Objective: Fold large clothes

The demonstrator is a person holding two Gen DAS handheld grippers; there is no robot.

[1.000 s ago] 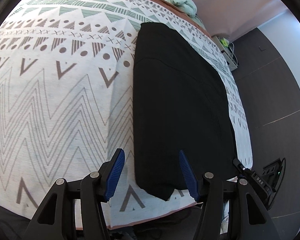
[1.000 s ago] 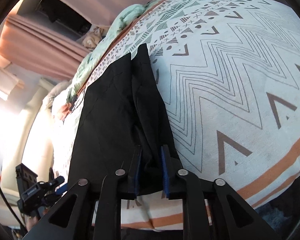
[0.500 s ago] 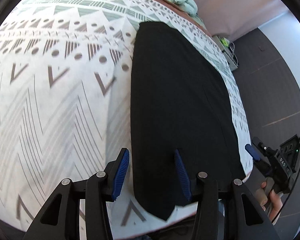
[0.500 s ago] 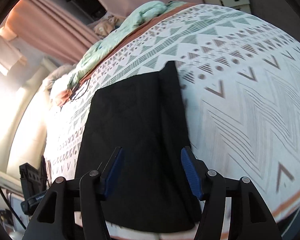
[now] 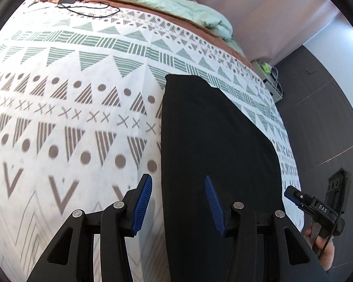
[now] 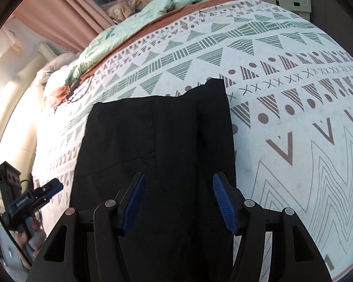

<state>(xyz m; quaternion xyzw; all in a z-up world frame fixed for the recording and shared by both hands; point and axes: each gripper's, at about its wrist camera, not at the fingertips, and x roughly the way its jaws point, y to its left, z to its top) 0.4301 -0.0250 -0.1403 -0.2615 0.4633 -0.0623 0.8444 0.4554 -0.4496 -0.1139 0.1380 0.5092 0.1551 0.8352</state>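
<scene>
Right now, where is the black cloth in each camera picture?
Left wrist: the black cloth fills the centre-right, running from mid-picture down past the open left gripper.
Right wrist: it fills the centre-left, reaching down under the open right gripper.
Shared landmark: the mint quilt at the bed's far end.

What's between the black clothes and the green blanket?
Only patterned bedspread lies between the black clothes and the green blanket, seen in both views.
</scene>
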